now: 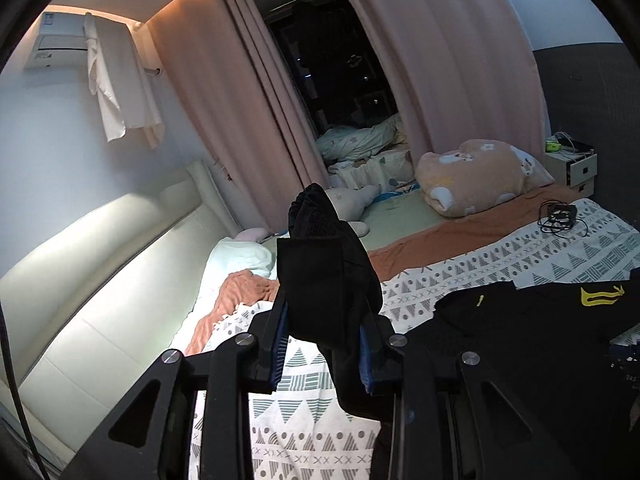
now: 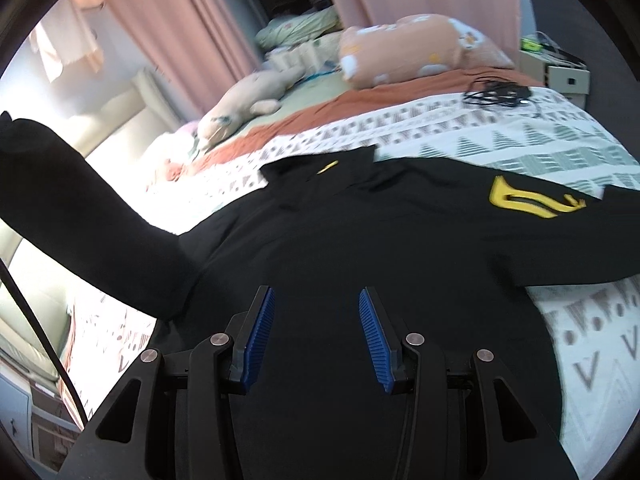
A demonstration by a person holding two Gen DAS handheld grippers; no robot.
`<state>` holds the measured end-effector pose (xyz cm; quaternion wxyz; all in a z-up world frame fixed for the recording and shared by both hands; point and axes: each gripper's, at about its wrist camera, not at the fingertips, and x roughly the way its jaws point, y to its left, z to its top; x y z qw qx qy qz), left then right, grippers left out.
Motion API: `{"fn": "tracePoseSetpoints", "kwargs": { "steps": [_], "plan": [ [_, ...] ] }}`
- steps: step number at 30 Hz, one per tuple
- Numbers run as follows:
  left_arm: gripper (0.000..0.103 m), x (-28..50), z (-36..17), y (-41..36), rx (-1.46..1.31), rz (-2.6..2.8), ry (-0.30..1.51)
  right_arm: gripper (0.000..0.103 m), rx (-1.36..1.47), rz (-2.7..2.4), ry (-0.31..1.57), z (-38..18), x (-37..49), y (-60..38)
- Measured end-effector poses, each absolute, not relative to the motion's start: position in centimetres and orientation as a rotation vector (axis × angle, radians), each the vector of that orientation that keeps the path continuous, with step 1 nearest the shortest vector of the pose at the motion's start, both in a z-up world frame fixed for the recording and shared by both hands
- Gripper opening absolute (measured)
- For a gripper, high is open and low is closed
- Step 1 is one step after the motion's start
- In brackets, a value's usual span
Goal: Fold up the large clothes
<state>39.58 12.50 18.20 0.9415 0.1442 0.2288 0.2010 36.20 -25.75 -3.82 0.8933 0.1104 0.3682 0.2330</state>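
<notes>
- While most of the black garment lay spread across the patterned bedspread, one sleeve was lifted off the bed toward its left edge, by the pale headboard.
- A yellow emblem showed on the garment's chest, toward the bed's right side.
- The left tongs were closed on the sleeve's cuff end, with bunched black cloth standing up from between the blue pads.
- The right tongs stood partly open above the garment's body, holding nothing; dark fabric lay beneath the gap, and whether the tips touched it could not be told.
- Beyond the bedspread a rust-coloured sheet crossed the bed.
- A plush toy lay near the far left corner, a peach pillow near the far right.
- A tangle of black cable rested by the bed's right edge.
- Pink curtains hung behind the bed.
</notes>
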Motion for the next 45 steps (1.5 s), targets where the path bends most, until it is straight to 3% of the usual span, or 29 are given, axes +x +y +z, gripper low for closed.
{"fn": "tracePoseSetpoints", "kwargs": {
  "steps": [14,30,32,33,35,36,37,45],
  "plan": [
    [0.030,50.4,11.6,-1.4,0.356,0.256,0.621,0.042,0.362,0.411,0.755,-5.8,34.2,-39.0],
    [0.031,57.9,-2.8,-11.4,0.273,0.039,0.919,0.042,0.441,0.344,0.799,-10.0,34.3,-45.4],
    [0.035,58.6,-4.8,-11.6,0.195,-0.025,1.012,0.042,0.443,0.339,0.807,-10.4,34.3,-45.8],
    [0.043,58.9,-6.0,-11.6,0.152,-0.061,1.061,0.042,0.442,0.338,0.810,-10.5,34.2,-45.9],
    [0.072,59.0,-7.4,-11.7,0.092,-0.111,1.111,0.042,0.438,0.330,0.814,-10.7,34.1,-46.0],
    [0.092,58.9,-7.8,-11.8,0.083,-0.117,1.110,0.042,0.436,0.327,0.815,-10.8,34.2,-46.0],
    [0.095,58.5,-7.7,-11.7,0.086,-0.117,1.099,0.042,0.432,0.325,0.817,-10.7,34.1,-46.1],
    [0.095,55.8,-5.7,-6.8,0.044,-0.081,1.044,0.042,0.404,0.330,0.818,-9.9,33.8,-44.4]
  ]
}}
